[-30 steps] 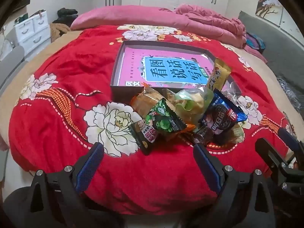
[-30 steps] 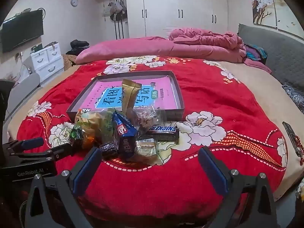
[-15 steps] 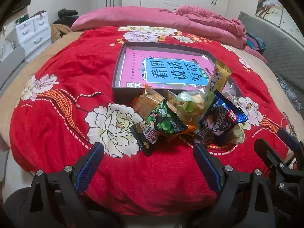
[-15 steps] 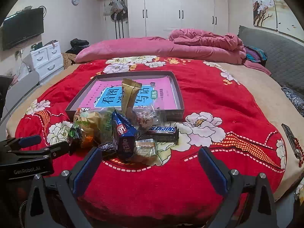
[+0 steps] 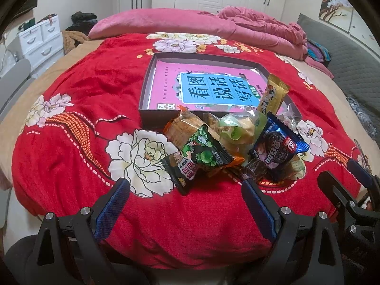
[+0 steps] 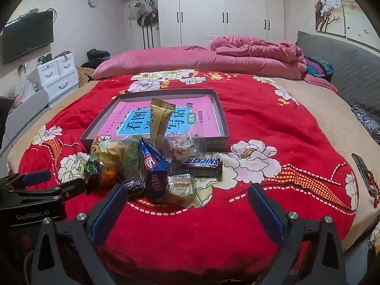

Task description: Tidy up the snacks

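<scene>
On the red flowered blanket (image 5: 83,99), the left gripper (image 5: 185,204) is held wide apart and empty, just short of the snack pile (image 5: 228,144). The pile is heaped against the near wall of the shallow box (image 5: 152,116), a pink book (image 5: 166,83) lying inside. The right gripper (image 6: 185,209) is likewise spread wide and empty, a Snickers bar (image 6: 201,163) seen beyond it

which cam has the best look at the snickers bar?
Right wrist view. The Snickers bar lies flat on the red blanket at the right edge of the snack pile, logo readable and unblocked. In the left wrist view the pile hides it; I can't pick it out there.
</scene>
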